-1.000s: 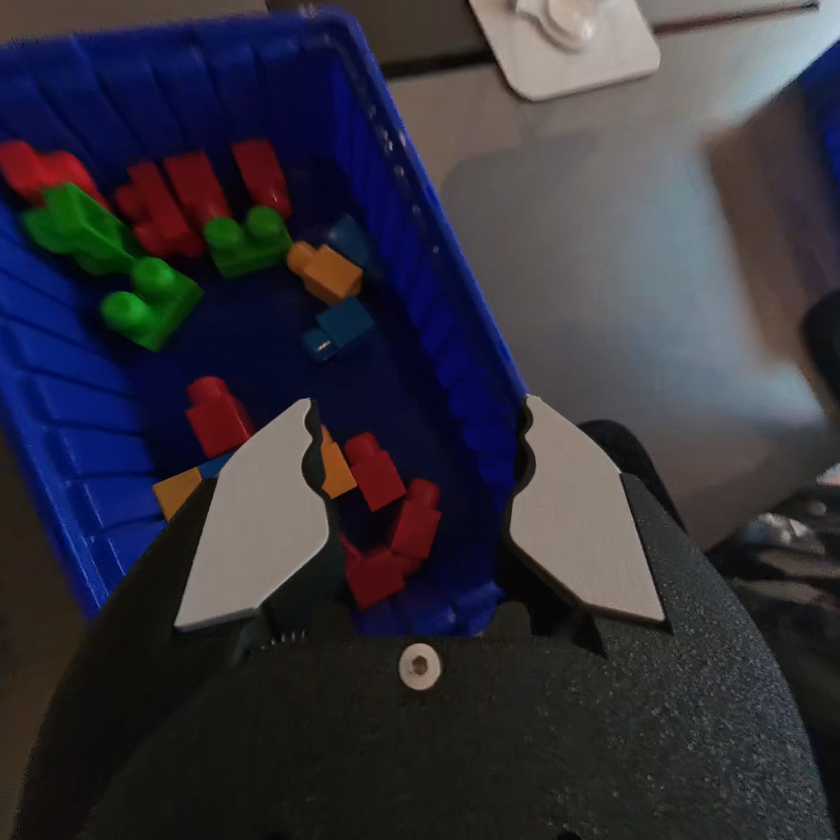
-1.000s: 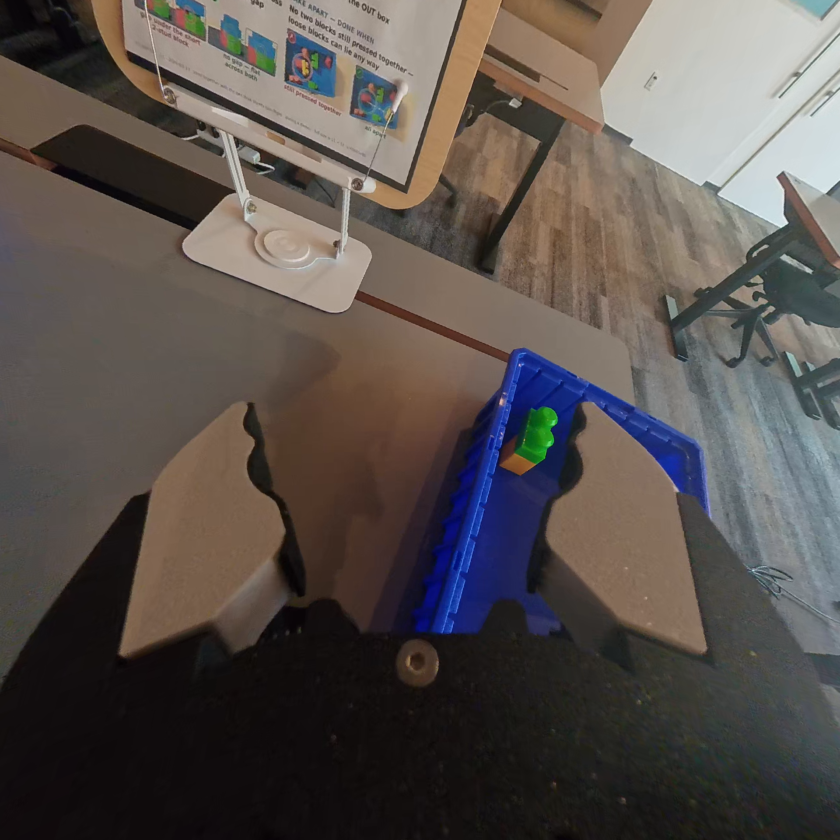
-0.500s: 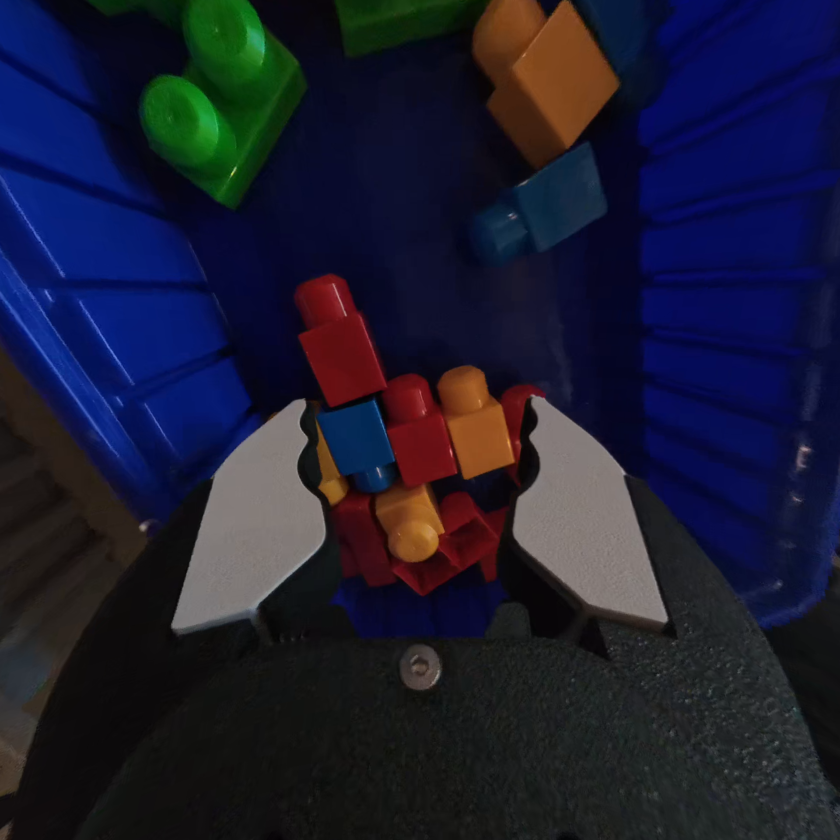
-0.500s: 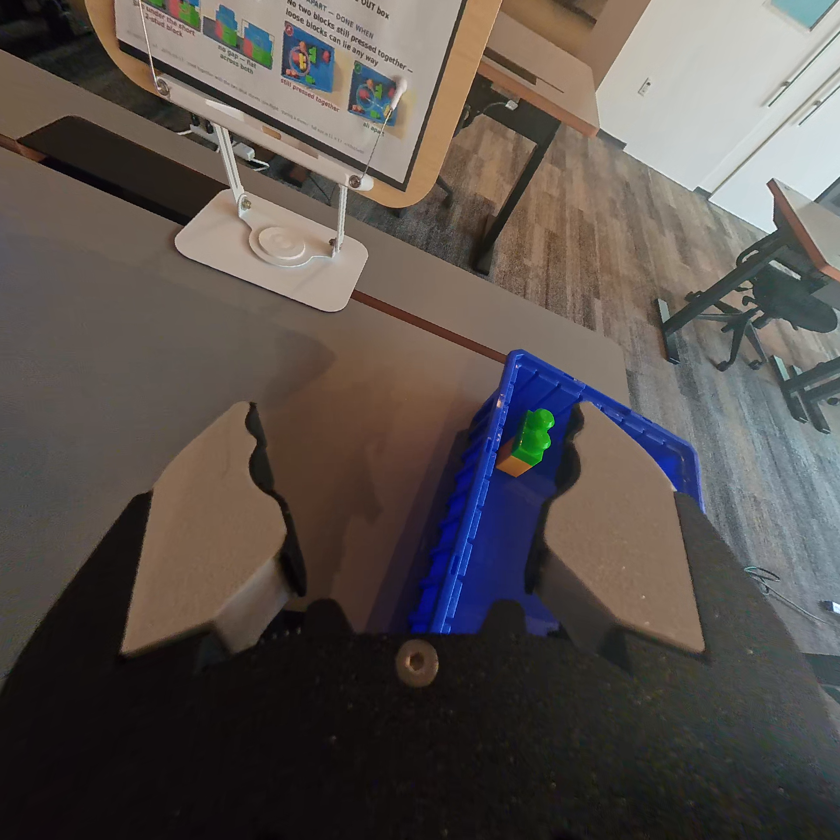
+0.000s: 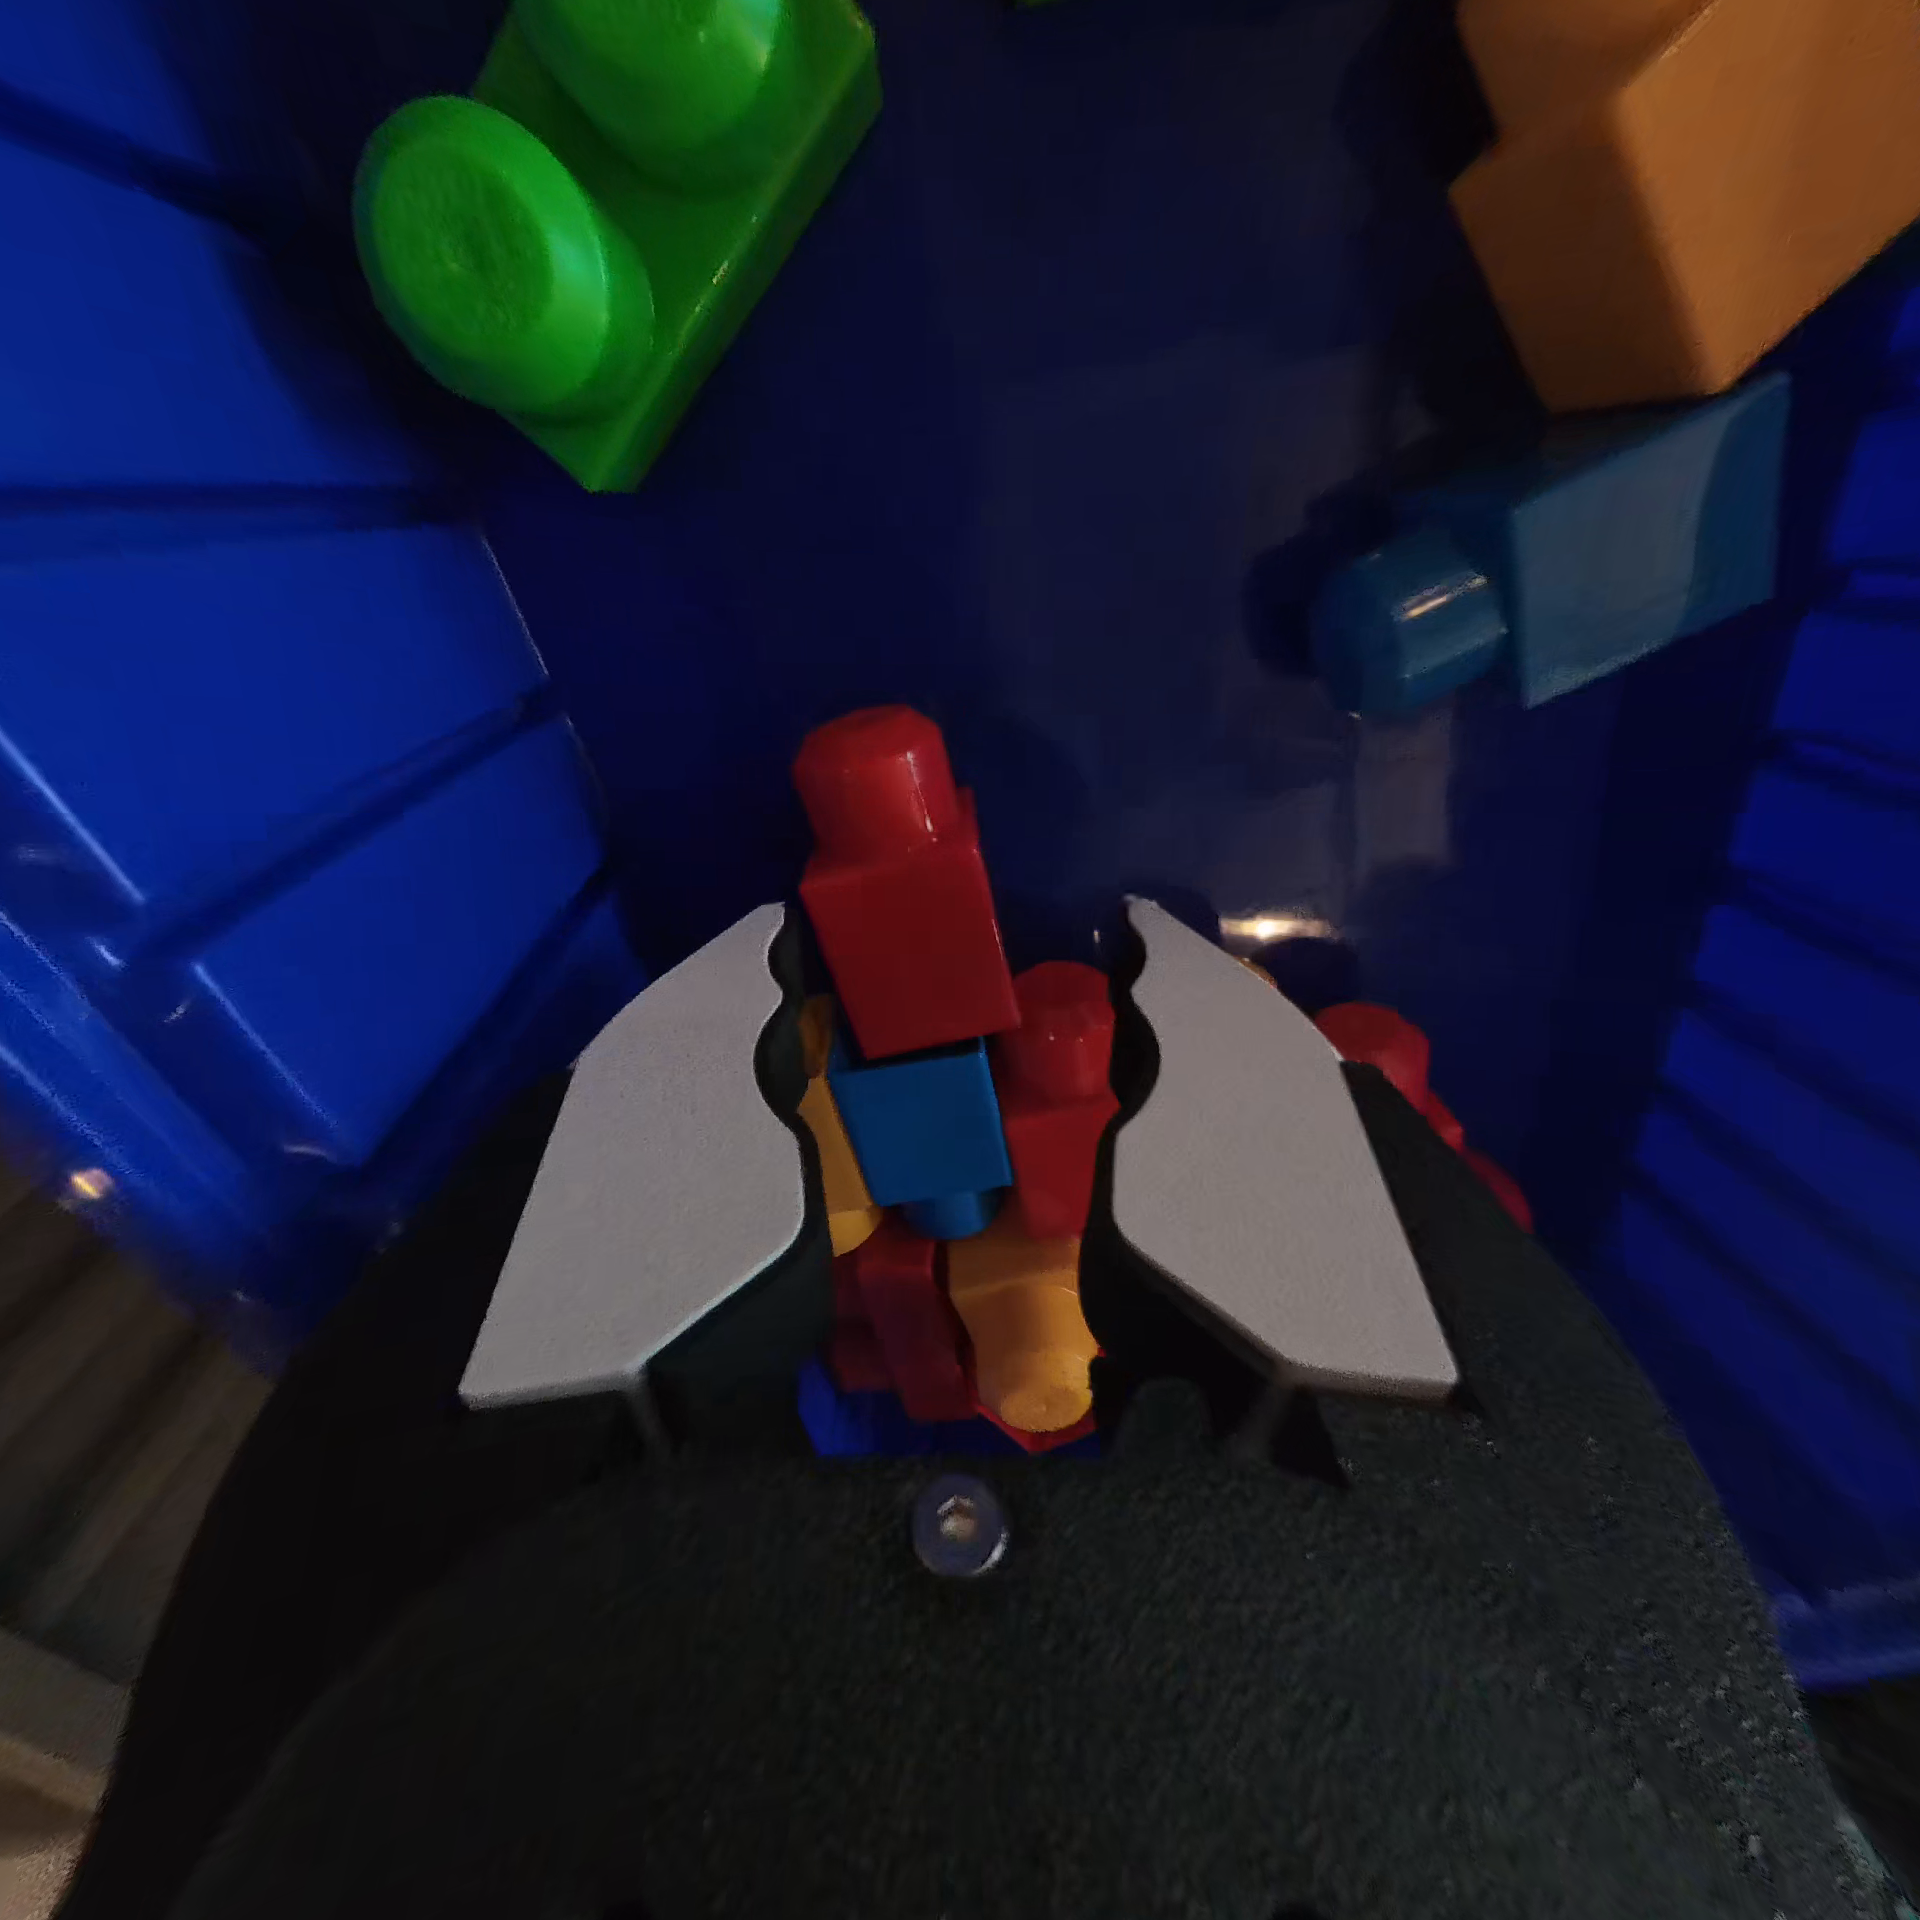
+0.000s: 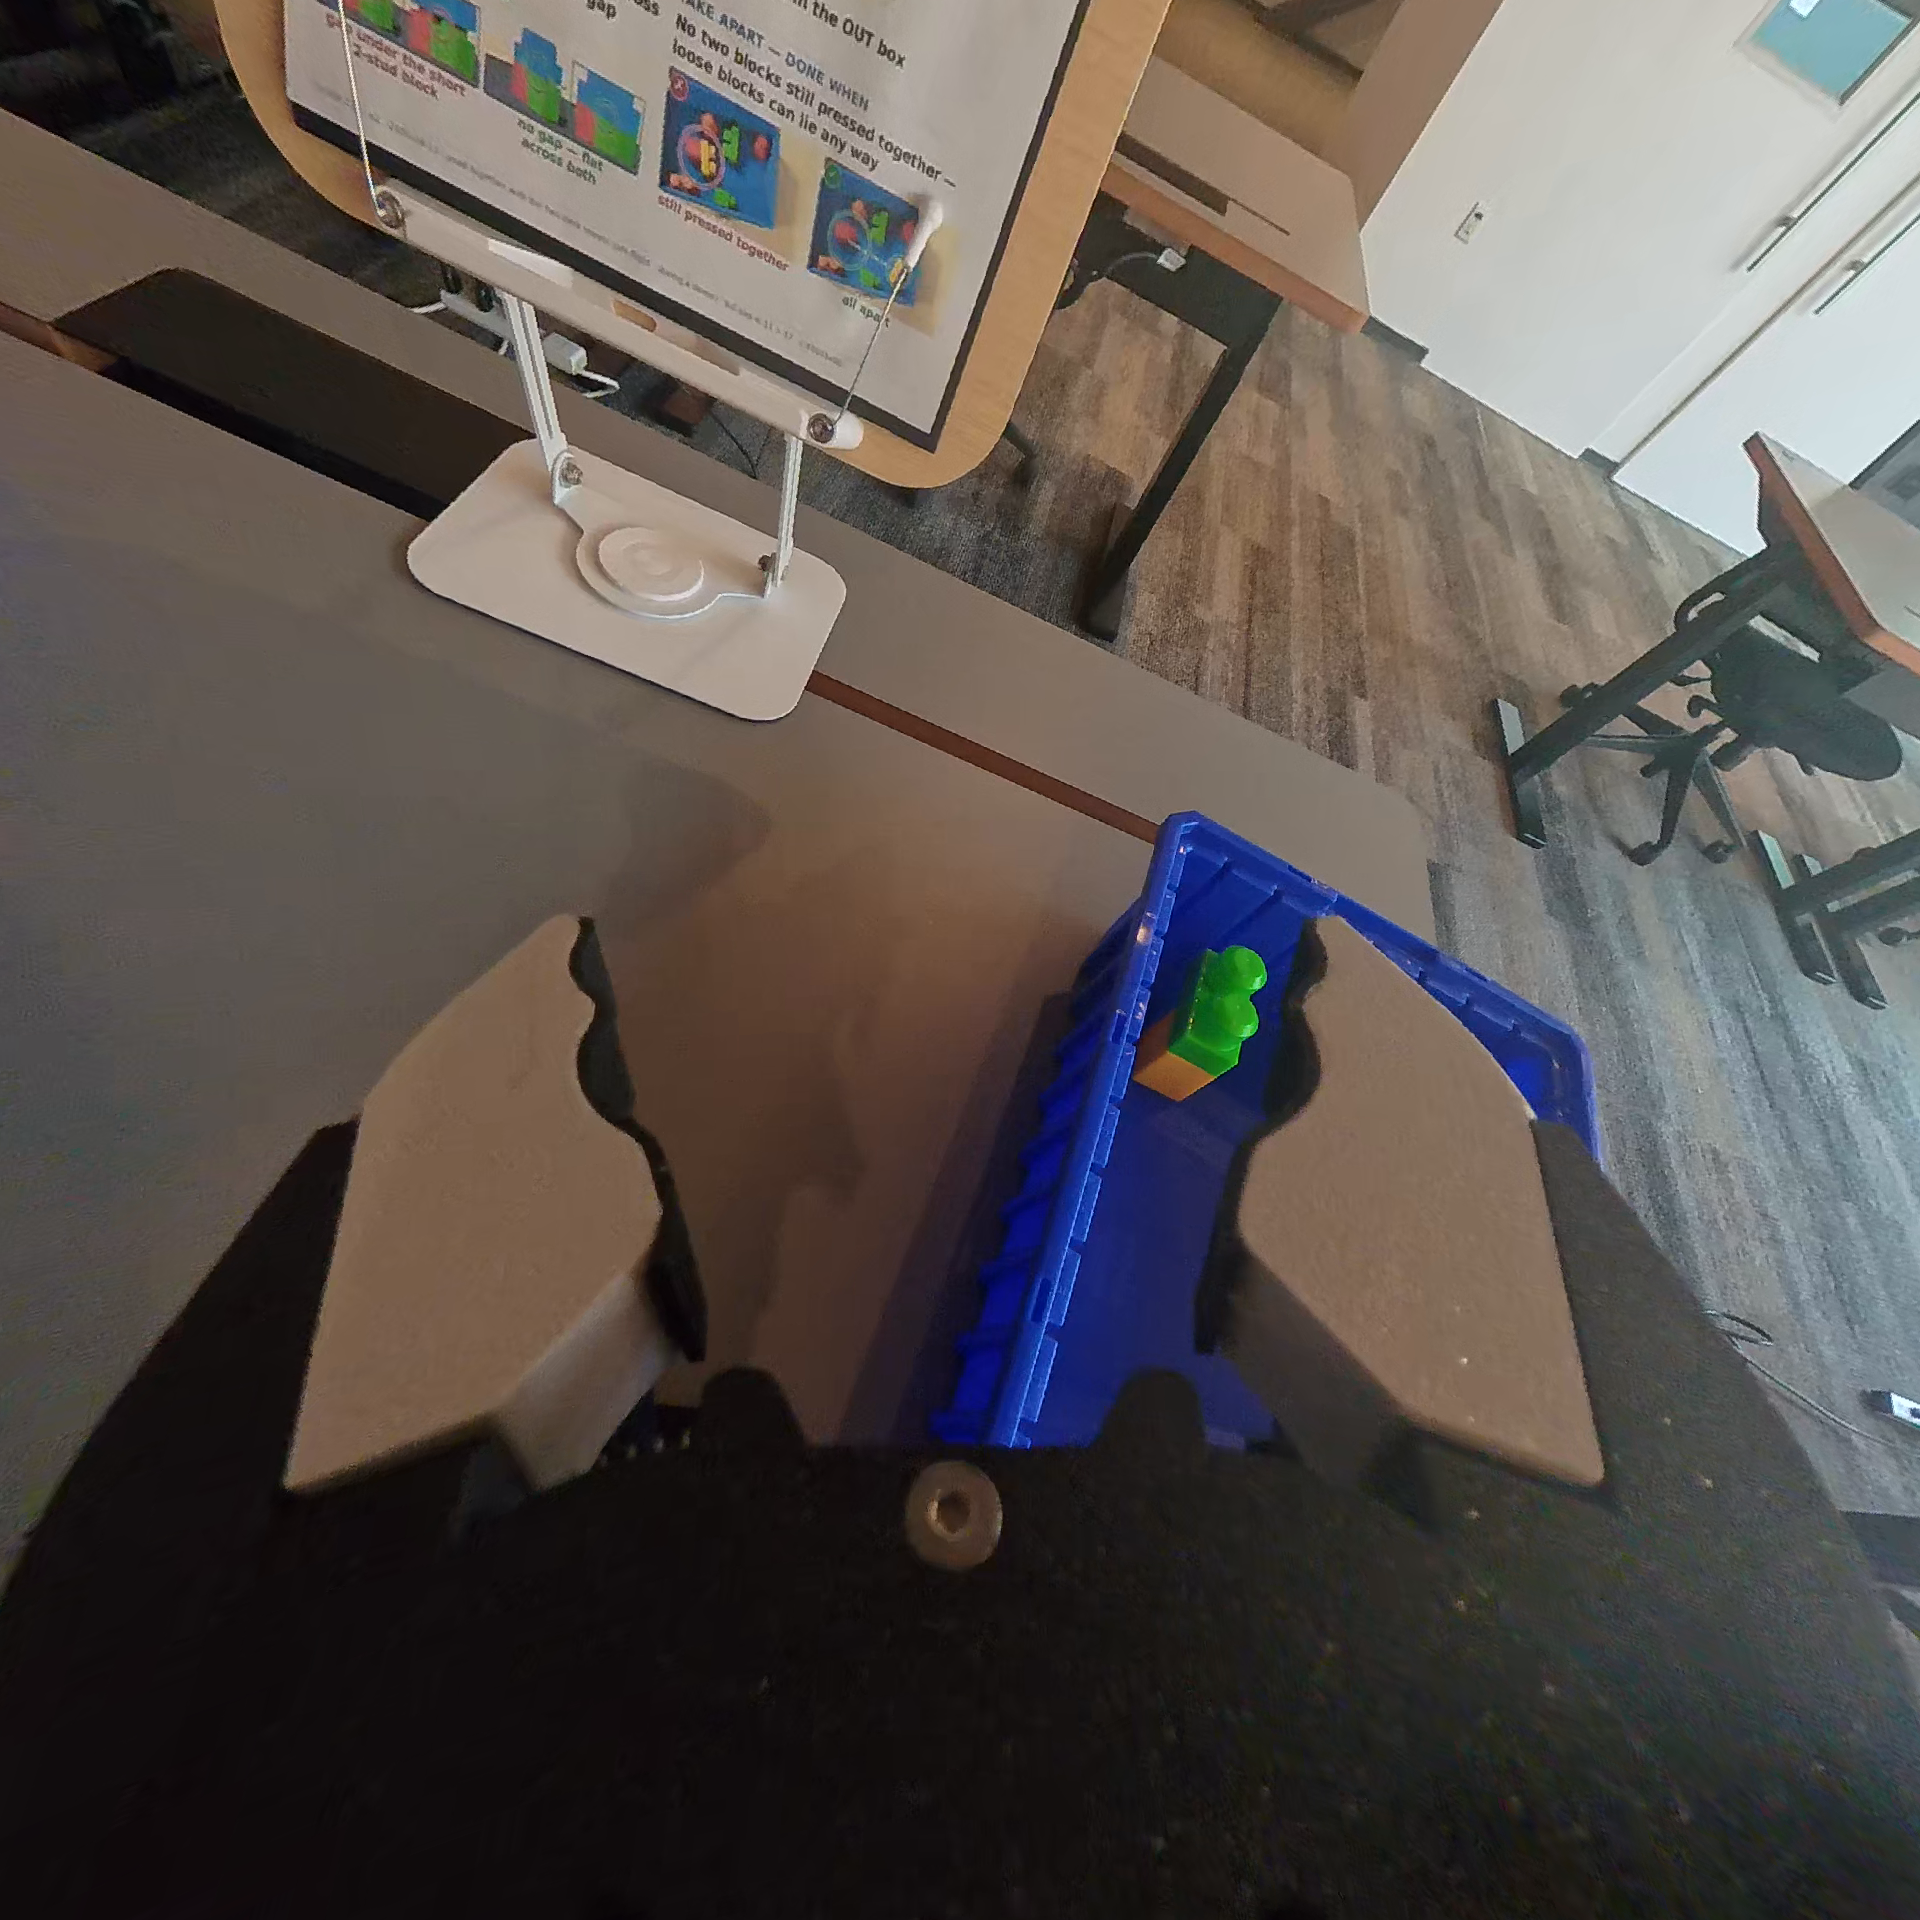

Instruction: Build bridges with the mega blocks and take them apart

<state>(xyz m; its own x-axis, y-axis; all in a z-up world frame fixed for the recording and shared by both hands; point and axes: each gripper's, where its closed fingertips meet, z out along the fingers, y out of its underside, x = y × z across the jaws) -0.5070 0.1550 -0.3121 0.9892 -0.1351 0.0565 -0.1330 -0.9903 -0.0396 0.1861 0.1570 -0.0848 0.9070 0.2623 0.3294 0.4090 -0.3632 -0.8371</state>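
- Left gripper [image 5: 948,1029], deep in a ribbed blue bin [image 5: 260,665], has its smooth grey fingers [image 5: 665,1143] narrowed around a heap of glossy studded blocks [image 5: 914,1049]; contact is unclear.
- Right gripper [image 6: 940,1122] gapes empty over the matte grey table [image 6: 312,831], left of another bin [image 6: 1049,1247] holding a green-orange stack [image 6: 1205,1023].

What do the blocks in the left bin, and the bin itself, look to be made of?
The red block between the left gripper jaws looks like moulded hard plastic: glossy, with a small highlight on its stud. The green block seems the same, slightly scuffed. The blue bin looks like shiny ribbed plastic; reflections show on its floor.
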